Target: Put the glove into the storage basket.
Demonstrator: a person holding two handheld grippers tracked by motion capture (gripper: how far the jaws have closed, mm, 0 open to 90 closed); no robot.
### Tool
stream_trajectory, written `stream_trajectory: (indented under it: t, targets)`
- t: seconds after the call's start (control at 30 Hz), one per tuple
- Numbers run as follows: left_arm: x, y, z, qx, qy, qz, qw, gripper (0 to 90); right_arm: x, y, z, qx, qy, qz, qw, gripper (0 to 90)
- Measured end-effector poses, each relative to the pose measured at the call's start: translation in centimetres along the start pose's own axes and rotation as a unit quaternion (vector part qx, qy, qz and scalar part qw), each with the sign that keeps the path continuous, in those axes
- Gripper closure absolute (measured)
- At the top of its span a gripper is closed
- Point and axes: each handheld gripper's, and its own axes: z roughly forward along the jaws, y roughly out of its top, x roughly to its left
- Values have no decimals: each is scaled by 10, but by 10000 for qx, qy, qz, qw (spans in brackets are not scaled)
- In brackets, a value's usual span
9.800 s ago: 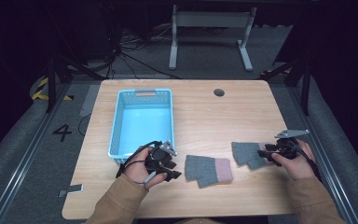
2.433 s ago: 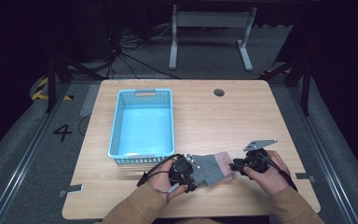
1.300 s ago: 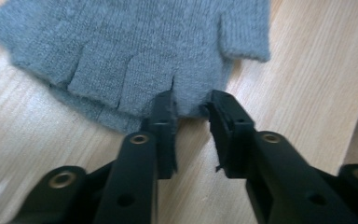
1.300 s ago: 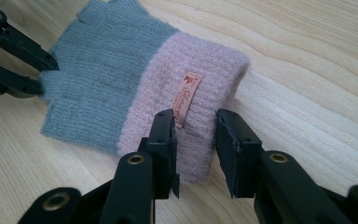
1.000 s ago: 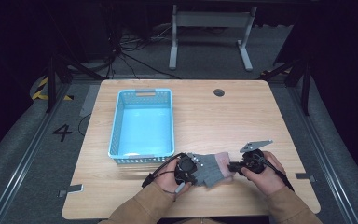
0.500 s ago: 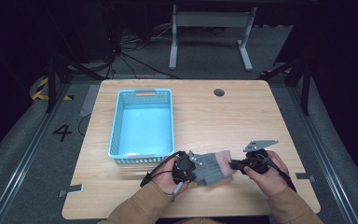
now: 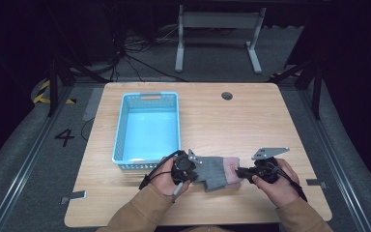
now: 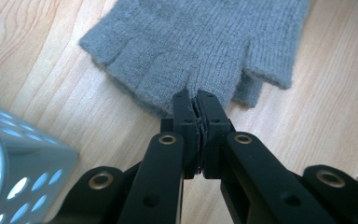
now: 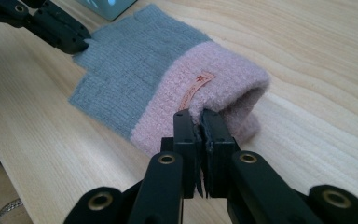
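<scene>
You've got the glove (image 7: 216,170) stretched between both tools, near the front edge of the table (image 7: 232,121), just off the front right corner of the blue basket (image 7: 147,126).

Your left gripper (image 8: 196,100) is pinching the grey finger end: in the left gripper view the two black jaws are pressed together with a thin fold of grey knit caught between them, right where the short open finger stubs begin. The stubs fan out to either side of the jaws, and the rest of the grey knit runs away from you over the wood. A corner of the basket, pierced with round holes, sits at the lower left of that view.

Your right gripper (image 9: 198,121) has the other end. In the right gripper view its jaws are clamped on the rim of the pink cuff (image 9: 214,95), and the cuff is pulled up a little off the table there, its opening rounded rather than flat. A small pink tag (image 9: 196,86) lies along the cuff just above the jaws. Beyond the cuff the grey part lies on the wood, with the left gripper's jaws nipping its far corner.

From the high view, both your hands sit low at the table's near side, the left hand (image 7: 171,176) close by the basket, the right hand (image 7: 278,176) out to the side, glove lying between them.
</scene>
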Motion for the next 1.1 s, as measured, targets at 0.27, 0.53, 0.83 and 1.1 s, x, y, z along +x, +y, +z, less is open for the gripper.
stream_trajectory:
  t: [0.27,0.53,0.83,1.1]
  targets:
    - [2,-1,6,220,45,62,9997,881,4,-3,6,93,36,14,9999,863]
    - [3,-2,14,367,63,73,9993,877,5,-7,17,348,-21,18,9994,852]
    - [4,-2,13,285,90,14,9996,852,3,-6,15,351,-93,77,9993,799]
    - [2,-1,5,17,44,-39,10000,705,-6,-5,3,177,-233,171,9994,776]
